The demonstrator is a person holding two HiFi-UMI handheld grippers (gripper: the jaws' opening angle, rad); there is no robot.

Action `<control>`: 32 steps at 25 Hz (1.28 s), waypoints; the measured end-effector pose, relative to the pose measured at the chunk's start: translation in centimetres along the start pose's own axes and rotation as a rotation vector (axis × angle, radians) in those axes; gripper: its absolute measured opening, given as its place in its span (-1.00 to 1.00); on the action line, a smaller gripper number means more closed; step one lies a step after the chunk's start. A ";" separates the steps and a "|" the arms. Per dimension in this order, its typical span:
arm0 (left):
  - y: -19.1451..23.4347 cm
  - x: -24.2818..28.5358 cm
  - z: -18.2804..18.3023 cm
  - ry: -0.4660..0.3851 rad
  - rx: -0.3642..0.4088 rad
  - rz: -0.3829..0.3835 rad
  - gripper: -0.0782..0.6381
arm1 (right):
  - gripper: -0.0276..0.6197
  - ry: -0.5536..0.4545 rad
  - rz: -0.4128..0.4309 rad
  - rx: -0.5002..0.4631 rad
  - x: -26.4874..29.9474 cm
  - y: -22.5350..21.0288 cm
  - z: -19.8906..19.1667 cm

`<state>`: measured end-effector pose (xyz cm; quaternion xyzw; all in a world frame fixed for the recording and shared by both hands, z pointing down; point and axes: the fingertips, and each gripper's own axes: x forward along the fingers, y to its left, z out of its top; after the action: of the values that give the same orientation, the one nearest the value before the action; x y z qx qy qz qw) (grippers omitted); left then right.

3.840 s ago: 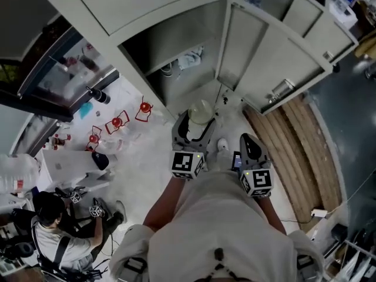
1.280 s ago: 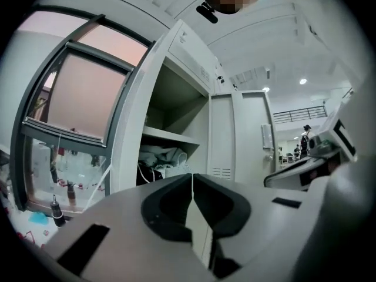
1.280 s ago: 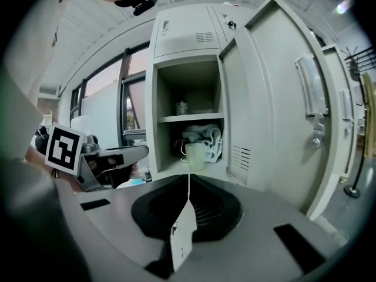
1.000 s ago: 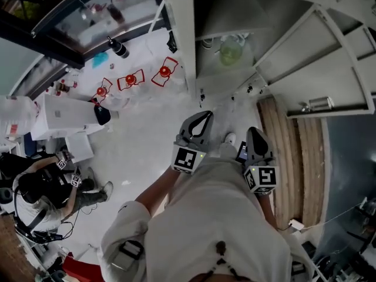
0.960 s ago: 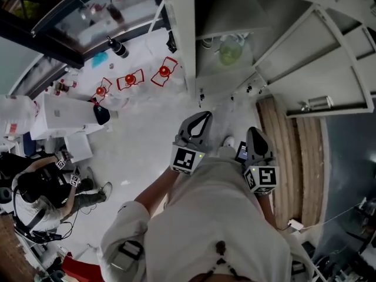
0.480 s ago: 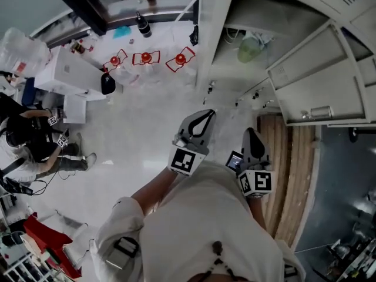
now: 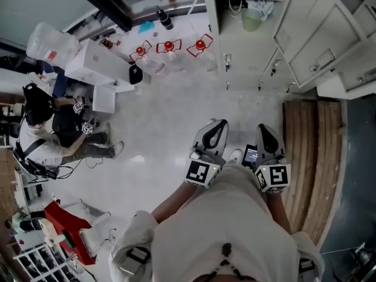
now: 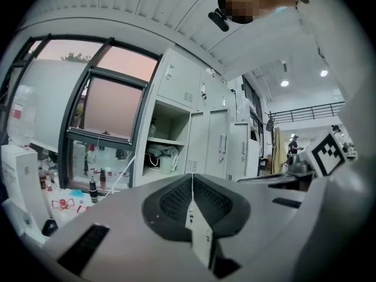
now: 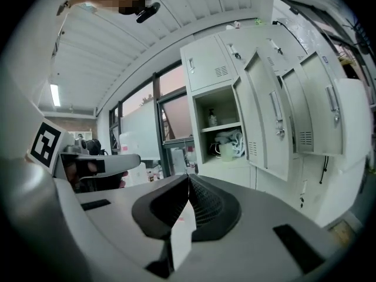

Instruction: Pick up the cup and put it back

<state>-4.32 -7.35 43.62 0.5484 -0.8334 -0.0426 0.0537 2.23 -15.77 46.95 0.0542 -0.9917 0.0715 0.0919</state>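
Note:
The pale green cup (image 7: 251, 20) stands on a shelf inside the open locker (image 7: 235, 40), beside a white cloth, far from both grippers. It shows small in the right gripper view (image 9: 226, 150) and in the left gripper view (image 8: 164, 165). My left gripper (image 7: 218, 124) is held in front of my body over the floor, jaws shut with nothing between them (image 8: 192, 178). My right gripper (image 7: 262, 128) is beside it, also shut and empty (image 9: 188, 178).
A locker door (image 7: 311, 34) stands open at the upper right. Wooden planking (image 7: 311, 151) runs along the right. Red stands (image 7: 168, 46), a dark bottle (image 7: 164, 19) and white boxes (image 7: 97, 63) lie near the window. A person (image 7: 53, 128) sits on the floor at left.
In the earliest frame the left gripper held the cup at the locker; now the cup rests on the shelf. The locker has drifted up and away in view. Both grippers stay shut.

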 end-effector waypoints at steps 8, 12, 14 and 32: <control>1.7 -9.1 0.2 -0.014 -0.010 0.088 -0.74 | -0.84 -0.024 0.041 -0.010 -3.4 6.7 -0.8; 3.0 -12.9 1.2 -0.049 -0.019 0.042 -0.74 | -0.84 -0.033 0.019 -0.033 -4.3 11.5 -0.7; 4.0 -15.1 1.3 -0.048 -0.015 0.014 -0.74 | -0.84 -0.026 -0.002 -0.037 -4.4 14.0 -1.0; 14.3 -38.9 -1.0 0.003 -0.063 -0.065 -0.74 | -0.84 -0.017 0.030 -0.038 -7.3 42.9 -5.1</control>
<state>-1.86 34.04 44.80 0.5733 -0.8133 -0.0699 0.0709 5.09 27.93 44.88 0.0382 -0.9943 0.0536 0.0833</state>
